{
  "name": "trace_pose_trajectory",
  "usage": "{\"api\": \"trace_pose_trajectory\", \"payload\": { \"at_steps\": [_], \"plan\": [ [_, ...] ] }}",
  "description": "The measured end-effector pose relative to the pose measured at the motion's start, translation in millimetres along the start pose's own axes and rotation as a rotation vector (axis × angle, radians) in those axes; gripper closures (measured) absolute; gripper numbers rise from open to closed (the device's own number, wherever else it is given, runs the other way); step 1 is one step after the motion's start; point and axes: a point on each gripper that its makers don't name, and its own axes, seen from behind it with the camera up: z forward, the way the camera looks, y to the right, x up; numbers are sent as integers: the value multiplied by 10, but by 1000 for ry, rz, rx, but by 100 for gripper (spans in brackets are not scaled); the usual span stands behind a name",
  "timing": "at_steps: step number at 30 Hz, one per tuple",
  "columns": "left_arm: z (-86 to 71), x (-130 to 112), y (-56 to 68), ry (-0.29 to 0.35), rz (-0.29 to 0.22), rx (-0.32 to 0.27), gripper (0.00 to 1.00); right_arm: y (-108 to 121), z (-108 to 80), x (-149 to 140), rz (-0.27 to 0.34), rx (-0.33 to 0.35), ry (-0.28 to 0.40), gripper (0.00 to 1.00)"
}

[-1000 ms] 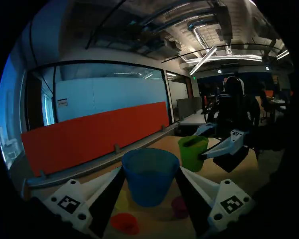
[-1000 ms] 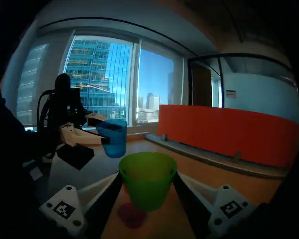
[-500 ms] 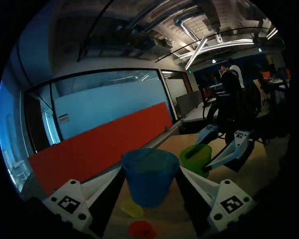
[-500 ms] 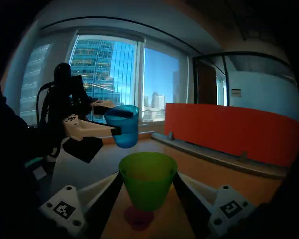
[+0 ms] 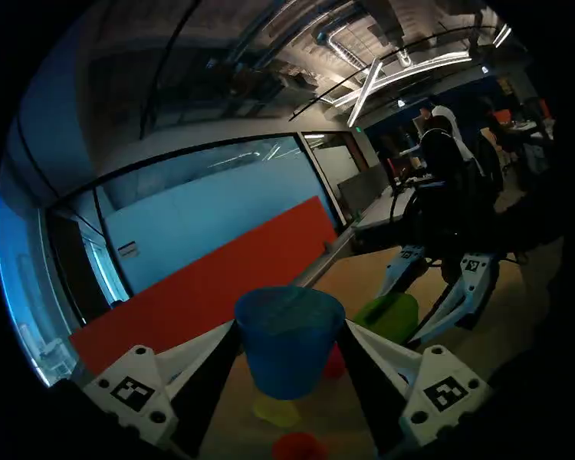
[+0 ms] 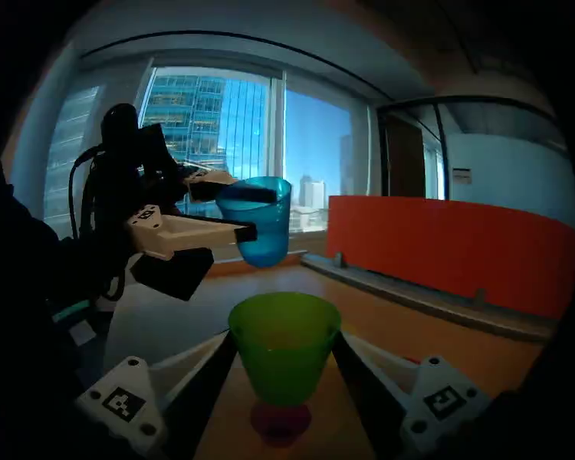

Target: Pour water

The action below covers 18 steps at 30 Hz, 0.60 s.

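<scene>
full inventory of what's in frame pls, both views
blue cup: 1, blue, between left gripper's fingers, higher than the green cup
green cup: 1, green, between right gripper's fingers
yellow item: 1, yellow, on table
red item: 1, red, on table
magenta item: 1, magenta, on table below green cup
table: 1, wood
divider panel: 1, orange, along table's far edge
windows: city view, background
left gripper: 1, white, shut on blue cup
right gripper: 1, white, shut on green cup
</scene>
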Motion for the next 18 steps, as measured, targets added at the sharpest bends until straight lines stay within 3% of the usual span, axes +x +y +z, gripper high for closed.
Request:
{"api": "trace_pose_trajectory", "payload": {
  "at_steps": [18],
  "plan": [
    [71, 99, -87, -12, 141, 32, 14, -144, 91, -59, -3, 42, -12, 10]
  ]
}}
